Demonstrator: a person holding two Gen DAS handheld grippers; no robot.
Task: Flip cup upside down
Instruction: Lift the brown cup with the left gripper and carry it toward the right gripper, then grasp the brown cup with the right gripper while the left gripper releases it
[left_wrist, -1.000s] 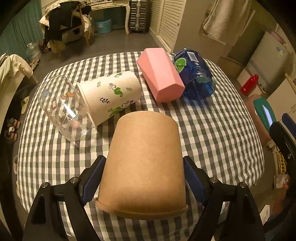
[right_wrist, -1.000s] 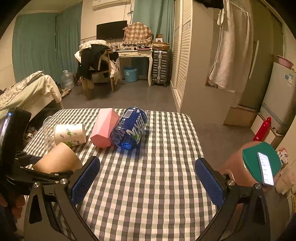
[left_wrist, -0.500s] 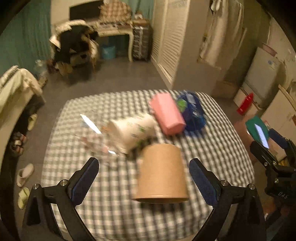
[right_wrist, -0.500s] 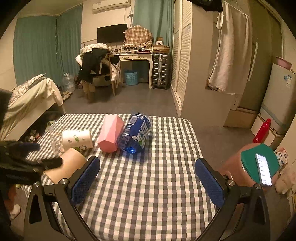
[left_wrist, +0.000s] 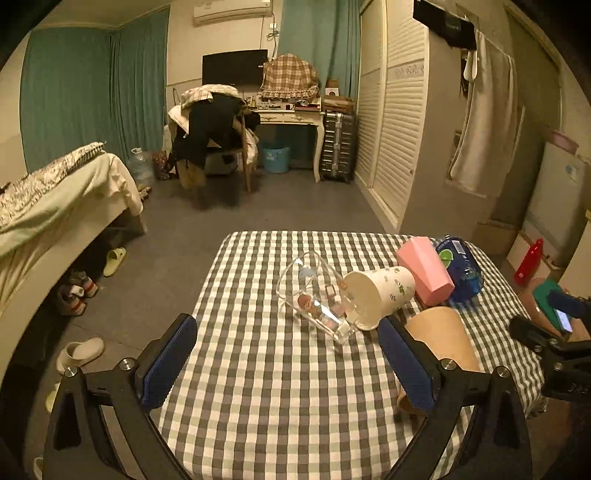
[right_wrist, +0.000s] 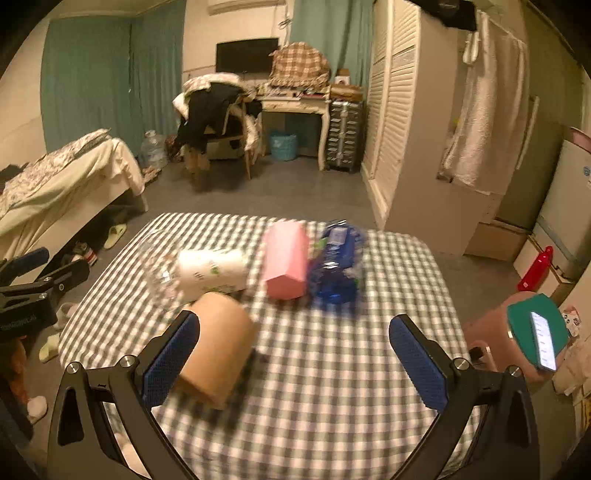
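A brown paper cup (left_wrist: 443, 339) stands upside down, rim down, on the checked tablecloth (left_wrist: 280, 398); it also shows in the right wrist view (right_wrist: 221, 354), blurred. My left gripper (left_wrist: 288, 362) is open and empty, to the left of the cup; its right finger partly hides the cup. My right gripper (right_wrist: 295, 362) is open and empty, above the table's near part, with the cup just beyond its left finger. The right gripper (left_wrist: 550, 347) shows at the right edge of the left wrist view.
Lying on their sides behind the brown cup: a clear glass cup (left_wrist: 314, 299), a white leaf-print paper cup (left_wrist: 380, 295), a pink cup (left_wrist: 424, 269) and a blue bottle (left_wrist: 461, 269). A stool with a phone (right_wrist: 535, 339) stands right of the table. A bed (left_wrist: 55, 206) is at left.
My left gripper let go of the brown cup, opened wide and drew back to the left and up. The cup stands rim down on the table. The right gripper moved left toward it.
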